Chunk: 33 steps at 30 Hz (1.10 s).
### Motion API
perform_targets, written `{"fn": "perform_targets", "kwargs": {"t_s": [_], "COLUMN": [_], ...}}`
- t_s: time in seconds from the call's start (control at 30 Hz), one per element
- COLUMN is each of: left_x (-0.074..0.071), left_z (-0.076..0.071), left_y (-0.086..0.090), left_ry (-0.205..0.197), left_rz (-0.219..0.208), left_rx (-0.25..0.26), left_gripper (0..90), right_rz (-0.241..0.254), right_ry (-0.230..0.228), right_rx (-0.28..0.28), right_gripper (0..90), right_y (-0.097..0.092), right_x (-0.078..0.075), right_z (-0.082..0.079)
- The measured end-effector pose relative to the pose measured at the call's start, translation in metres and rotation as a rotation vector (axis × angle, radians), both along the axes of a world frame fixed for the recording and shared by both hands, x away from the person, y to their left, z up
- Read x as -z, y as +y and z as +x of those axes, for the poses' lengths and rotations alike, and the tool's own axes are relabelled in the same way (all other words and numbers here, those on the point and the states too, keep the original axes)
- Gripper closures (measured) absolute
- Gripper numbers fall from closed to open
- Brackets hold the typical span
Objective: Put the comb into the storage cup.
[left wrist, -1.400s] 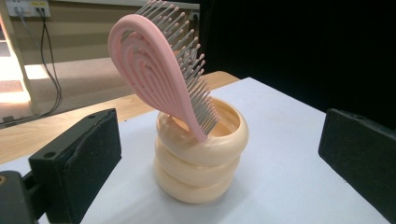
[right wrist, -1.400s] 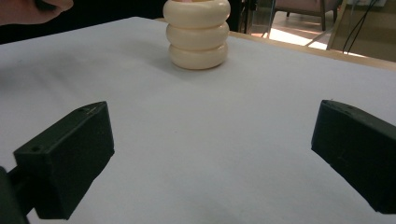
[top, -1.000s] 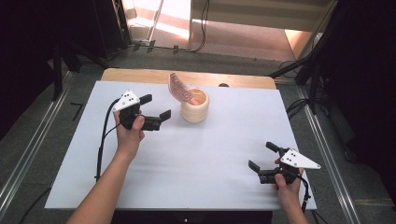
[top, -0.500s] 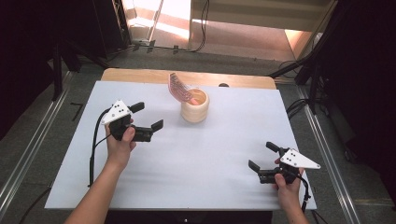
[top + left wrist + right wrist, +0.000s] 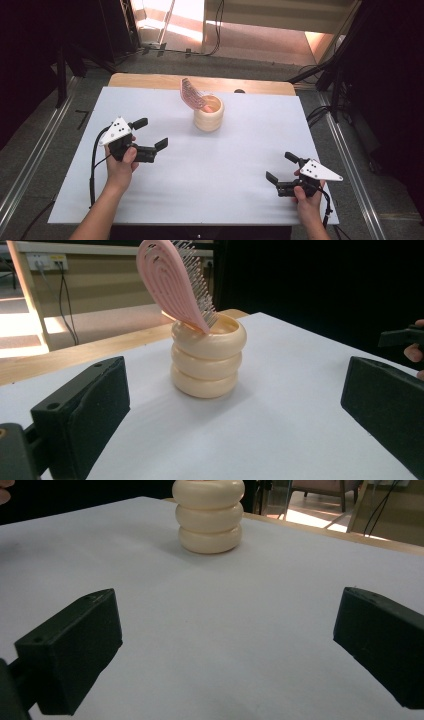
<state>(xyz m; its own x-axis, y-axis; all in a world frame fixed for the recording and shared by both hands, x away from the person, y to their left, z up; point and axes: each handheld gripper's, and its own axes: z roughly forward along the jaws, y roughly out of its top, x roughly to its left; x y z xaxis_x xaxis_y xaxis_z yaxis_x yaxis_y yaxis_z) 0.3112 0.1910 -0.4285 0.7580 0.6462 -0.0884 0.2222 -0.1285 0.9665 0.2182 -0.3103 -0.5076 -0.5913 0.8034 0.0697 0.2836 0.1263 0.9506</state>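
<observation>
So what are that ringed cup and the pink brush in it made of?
The cup looks like glazed ceramic or glossy plastic: cream, smooth, with soft highlights. The brush seems moulded matte plastic, with a ridged pink back and thin bristles.

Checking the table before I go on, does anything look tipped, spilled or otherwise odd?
Nothing stands out. The pink hairbrush leans in the cream holder, which stands upright on the white table. Nothing is spilled.
</observation>
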Motion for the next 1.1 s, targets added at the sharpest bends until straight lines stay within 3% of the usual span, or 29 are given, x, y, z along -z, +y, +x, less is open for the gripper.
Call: {"fn": "perform_targets", "kwargs": {"t_s": [1.1], "left_x": [0.020], "left_z": [-0.039], "left_y": [0.043], "left_ry": [-0.006], "left_rz": [0.016], "left_rx": [-0.065], "left_gripper": [0.0], "right_rz": [-0.005], "right_ry": [-0.005], "right_rx": [0.004], "right_gripper": [0.0], "right_y": [0.001], "right_x": [-0.001], "right_z": [0.000]}}
